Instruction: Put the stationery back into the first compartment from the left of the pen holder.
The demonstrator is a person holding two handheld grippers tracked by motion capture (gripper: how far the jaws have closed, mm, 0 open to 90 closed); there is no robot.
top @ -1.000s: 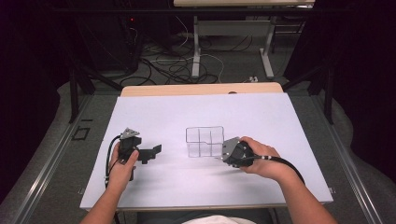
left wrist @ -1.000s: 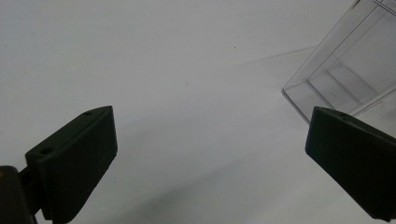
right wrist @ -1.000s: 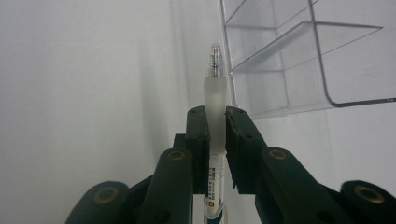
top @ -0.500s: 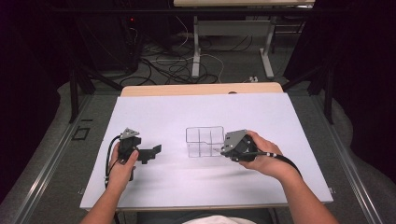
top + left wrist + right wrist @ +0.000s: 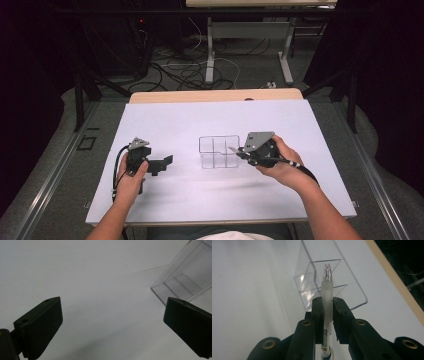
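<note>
- Two tongs we see over the white counter (image 5: 210,200).
- Our left tongs (image 5: 162,164) are spread wide with nothing between them, near the counter's left side.
- Our right tongs (image 5: 239,151) clamp a frosted pen (image 5: 327,293), its tip pointing at the clear divided box (image 5: 219,152) just beyond.

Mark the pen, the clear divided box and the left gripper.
pen (image 5: 327,292): right gripper view, frosted barrel above the jaws.
clear divided box (image 5: 218,152): high view, centre divider.
left gripper (image 5: 112,322): left gripper view, midway between its open fingertips.
</note>
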